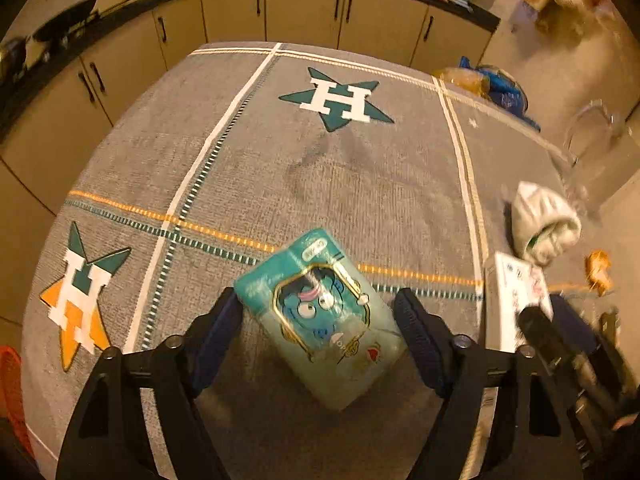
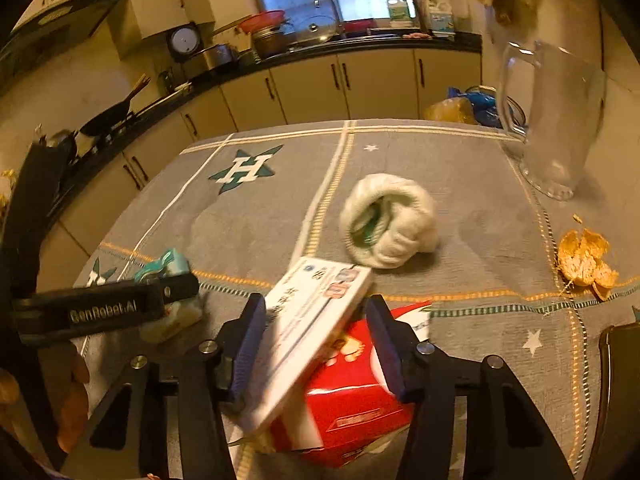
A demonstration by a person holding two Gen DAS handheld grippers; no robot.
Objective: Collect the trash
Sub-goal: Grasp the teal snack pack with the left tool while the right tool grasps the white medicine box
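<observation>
The teal tissue pack [image 1: 320,320] lies on the tablecloth [image 1: 360,184] between the left gripper's [image 1: 320,320] parted pads, apparently ungripped. The right gripper [image 2: 316,344] straddles a tilted white box [image 2: 312,328] above a red carton [image 2: 352,400]; whether it clamps is unclear. Orange peel [image 2: 586,260] and a crumpled white bag [image 2: 390,220] remain, so collecting looks barely begun.

Between my left fingers lies a teal tissue pack [image 1: 324,316] with a blue cartoon face, flat on the grey cloth and turned askew. A white box [image 2: 308,328] with printed labels sits tilted between my right fingers, its low end resting on a red box [image 2: 352,404]. Further off lie a crumpled white wad [image 2: 388,220] with green inside and, near the cloth's right edge, orange peel [image 2: 586,260].
</observation>
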